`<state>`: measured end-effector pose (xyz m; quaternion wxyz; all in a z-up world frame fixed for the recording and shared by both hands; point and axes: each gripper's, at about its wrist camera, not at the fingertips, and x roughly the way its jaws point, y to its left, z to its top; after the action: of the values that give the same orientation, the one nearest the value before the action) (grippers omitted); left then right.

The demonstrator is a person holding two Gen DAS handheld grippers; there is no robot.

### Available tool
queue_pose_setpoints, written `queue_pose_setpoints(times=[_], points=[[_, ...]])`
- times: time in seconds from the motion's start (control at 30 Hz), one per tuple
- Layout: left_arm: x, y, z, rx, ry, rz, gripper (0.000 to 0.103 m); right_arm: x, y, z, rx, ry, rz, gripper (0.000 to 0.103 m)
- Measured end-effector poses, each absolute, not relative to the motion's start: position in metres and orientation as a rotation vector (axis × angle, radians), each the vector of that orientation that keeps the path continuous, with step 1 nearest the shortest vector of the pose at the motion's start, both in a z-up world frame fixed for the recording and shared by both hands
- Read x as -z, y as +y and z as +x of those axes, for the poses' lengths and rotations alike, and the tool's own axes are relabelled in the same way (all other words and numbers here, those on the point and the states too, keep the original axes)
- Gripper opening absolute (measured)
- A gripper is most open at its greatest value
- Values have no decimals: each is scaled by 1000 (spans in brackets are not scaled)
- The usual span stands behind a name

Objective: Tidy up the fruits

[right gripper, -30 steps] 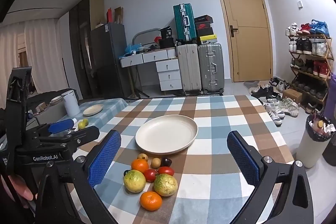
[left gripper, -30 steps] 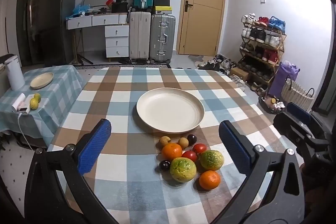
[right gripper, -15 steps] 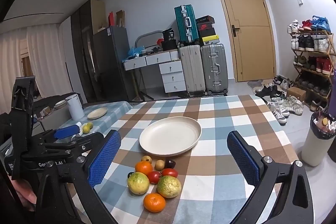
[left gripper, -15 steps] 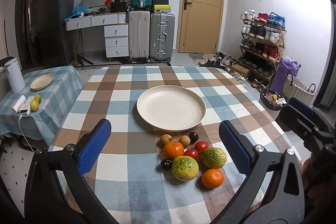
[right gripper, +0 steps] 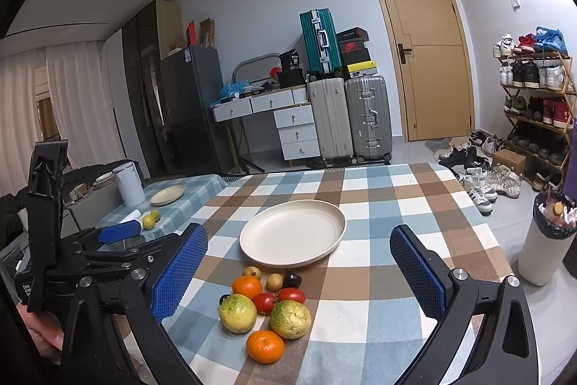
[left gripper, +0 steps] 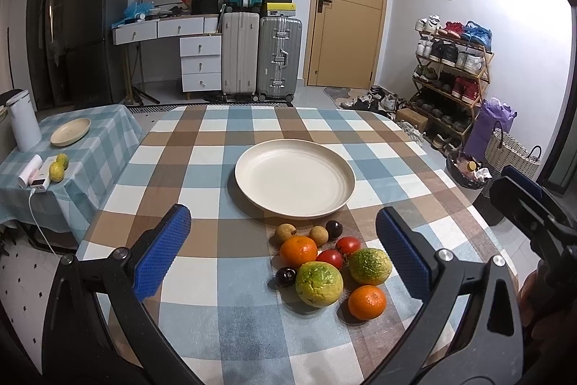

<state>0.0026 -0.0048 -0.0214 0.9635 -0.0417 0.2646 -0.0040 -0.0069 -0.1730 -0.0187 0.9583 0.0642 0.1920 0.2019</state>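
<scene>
A cluster of fruit point(left gripper: 326, 258) lies on the checked tablecloth just in front of an empty cream plate point(left gripper: 294, 181): two oranges point(left gripper: 367, 301), two green-yellow citrus point(left gripper: 318, 283), two tomatoes point(left gripper: 348, 243), two small brown fruits and two dark plums. The cluster point(right gripper: 267, 305) and plate point(right gripper: 292, 232) also show in the right wrist view. My left gripper point(left gripper: 285, 255) is open and empty, above the table's near edge. My right gripper point(right gripper: 299, 273) is open and empty, to the right of the left one.
A side table point(left gripper: 90, 139) on the left holds a small plate, two citrus fruits, a white kettle and a charger. A bin point(right gripper: 548, 240) stands at the table's right. Suitcases, drawers, a door and a shoe rack stand behind.
Both grippers have drifted slightly; the right view has tilted upward a little. Both stay open and empty. The fruit and plate have not moved.
</scene>
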Motion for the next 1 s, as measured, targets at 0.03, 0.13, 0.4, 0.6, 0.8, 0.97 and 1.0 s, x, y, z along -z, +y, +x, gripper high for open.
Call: queue_pose_setpoints(times=[0.03,0.13,0.4,0.6,0.8,0.97,1.0], points=[[21,-5,3,9,536,-85,103,19,-173,-7,-411,388,131,103],[23,-3,4,5,537,-87,103,20,-173,-8,-413,387,131,103],[27,1,4,-11,530,-94,103,21,-173,-10,-413,388,130,103],[27,2,4,-13,529,-98,103,21,-173,-11,-416,390,130,103],[28,4,4,-8,534,-102,103,20,-172,-13,-420,392,124,103],[28,3,4,-11,535,-102,103,19,-171,-12,-420,395,122,103],[29,3,4,-11,534,-102,103,19,-171,-12,-419,395,123,103]])
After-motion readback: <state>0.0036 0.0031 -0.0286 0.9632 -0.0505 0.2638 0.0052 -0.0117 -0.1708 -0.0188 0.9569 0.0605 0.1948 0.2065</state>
